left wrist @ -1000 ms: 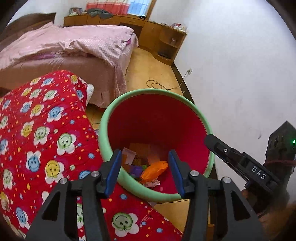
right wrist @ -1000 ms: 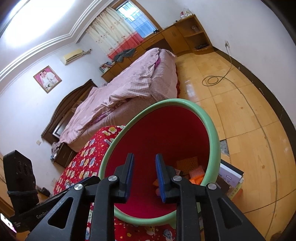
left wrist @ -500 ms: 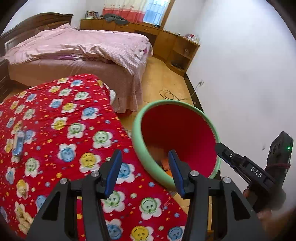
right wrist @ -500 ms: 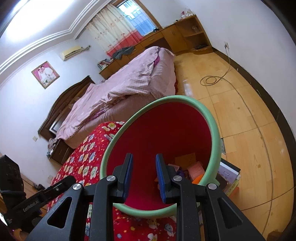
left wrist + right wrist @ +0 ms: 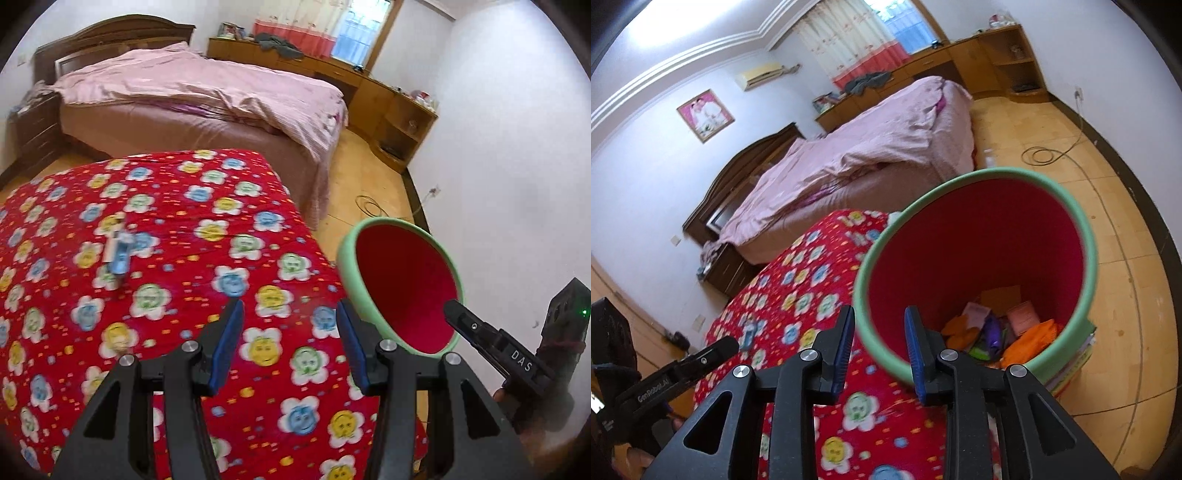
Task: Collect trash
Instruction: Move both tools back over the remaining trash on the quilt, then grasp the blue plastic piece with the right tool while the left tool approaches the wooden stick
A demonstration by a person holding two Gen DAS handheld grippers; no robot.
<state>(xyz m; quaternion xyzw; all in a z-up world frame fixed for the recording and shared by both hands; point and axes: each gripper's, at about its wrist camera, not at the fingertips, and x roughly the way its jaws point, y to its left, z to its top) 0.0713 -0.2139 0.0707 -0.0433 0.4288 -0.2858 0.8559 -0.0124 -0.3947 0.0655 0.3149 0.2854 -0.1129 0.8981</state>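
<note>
Bedroom, red flower-print quilt in front of a pink bed. Left gripper jaws apart, empty, over the quilt; right gripper jaws opening, empty, by the red bin. Small blue-white wrapper lies well apart on the quilt. Risk: soft quilt bunches, jaws pinch fabric instead.

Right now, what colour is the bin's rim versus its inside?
The bin has a pale green rim and a red inside, clearest in the right wrist view.
</note>
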